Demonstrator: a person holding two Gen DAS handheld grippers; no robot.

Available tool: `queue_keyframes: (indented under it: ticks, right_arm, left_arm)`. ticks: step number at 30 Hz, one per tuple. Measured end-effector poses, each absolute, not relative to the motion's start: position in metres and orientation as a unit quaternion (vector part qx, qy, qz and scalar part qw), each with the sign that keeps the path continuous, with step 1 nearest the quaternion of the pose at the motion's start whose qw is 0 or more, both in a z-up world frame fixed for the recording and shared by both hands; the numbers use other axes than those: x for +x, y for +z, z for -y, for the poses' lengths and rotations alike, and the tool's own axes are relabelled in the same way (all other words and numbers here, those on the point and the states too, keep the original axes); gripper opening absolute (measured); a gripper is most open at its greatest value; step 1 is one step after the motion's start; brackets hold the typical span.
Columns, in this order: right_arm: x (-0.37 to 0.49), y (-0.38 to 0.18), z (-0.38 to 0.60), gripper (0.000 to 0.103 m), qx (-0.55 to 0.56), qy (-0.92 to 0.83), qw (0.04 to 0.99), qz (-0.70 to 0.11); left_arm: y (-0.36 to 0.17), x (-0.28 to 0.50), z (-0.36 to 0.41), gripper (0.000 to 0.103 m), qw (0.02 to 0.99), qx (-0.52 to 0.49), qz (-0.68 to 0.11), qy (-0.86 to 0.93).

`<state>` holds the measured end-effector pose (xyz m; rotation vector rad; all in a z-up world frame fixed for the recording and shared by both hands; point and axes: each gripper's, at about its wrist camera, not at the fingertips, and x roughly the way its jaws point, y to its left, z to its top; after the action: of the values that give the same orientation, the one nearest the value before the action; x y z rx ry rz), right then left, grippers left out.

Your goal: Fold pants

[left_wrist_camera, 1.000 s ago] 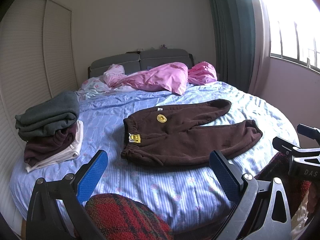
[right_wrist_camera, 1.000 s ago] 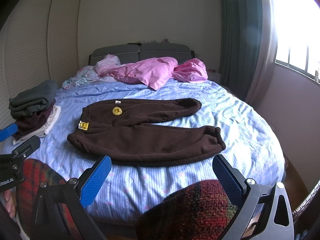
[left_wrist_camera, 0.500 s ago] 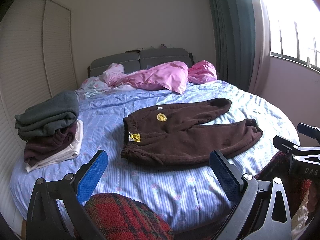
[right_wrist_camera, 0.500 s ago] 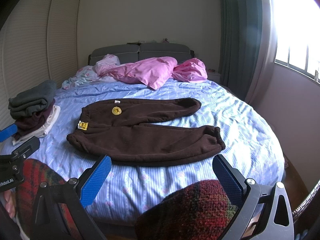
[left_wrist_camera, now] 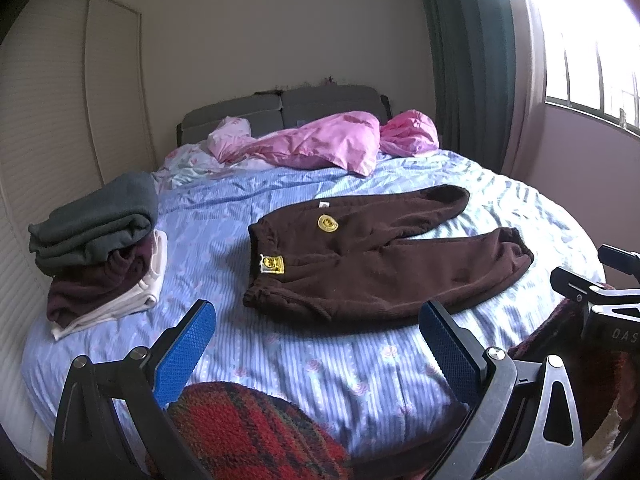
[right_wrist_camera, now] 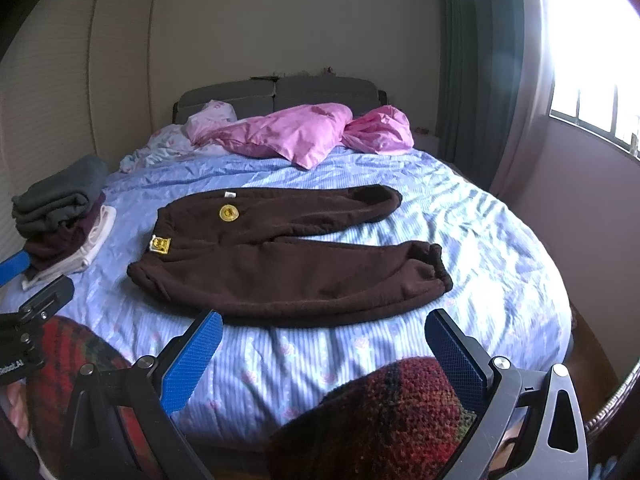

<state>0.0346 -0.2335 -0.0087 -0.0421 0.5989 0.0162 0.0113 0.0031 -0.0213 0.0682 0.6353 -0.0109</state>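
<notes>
The brown pants (left_wrist_camera: 372, 256) lie spread flat on the middle of the bed (left_wrist_camera: 320, 364), waistband toward the stack of folded clothes (left_wrist_camera: 100, 248) that sits on the bed's left edge, the two legs pointing away from that stack toward the window side, the farther leg angled up toward the pink bedding (left_wrist_camera: 320, 144) heaped at the headboard end. The left gripper (left_wrist_camera: 316, 344) and the right gripper (right_wrist_camera: 324, 346) both hang over the foot of the bed with blue-padded jaws spread wide and nothing between them, short of the pants and touching no cloth. A red plaid knitted fabric (right_wrist_camera: 384, 420) shows low in each wrist view, nearer than the bed.
</notes>
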Motion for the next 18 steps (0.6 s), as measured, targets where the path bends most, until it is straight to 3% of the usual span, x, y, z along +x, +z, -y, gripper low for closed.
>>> queue_keyframes:
  ticks: [4,10,18]
  right_arm:
    - [0.044,-0.015,0.232,0.102,-0.018,0.008,0.952,-0.306]
    - [0.066,-0.023,0.224,0.102,0.007,0.017,0.946,-0.323]
    - [0.116,-0.033,0.199,0.102,0.044,0.004,0.944,-0.327]
  left_arm:
    - [-0.026,0.020,-0.010,0.103,0.940,0.019,-0.341,-0.003]
    - [-0.031,0.049,-0.021,0.103,0.959,-0.007,-0.283,0.024]
    - [-0.046,0.102,-0.023,0.103,0.944,-0.039,-0.325,0.052]
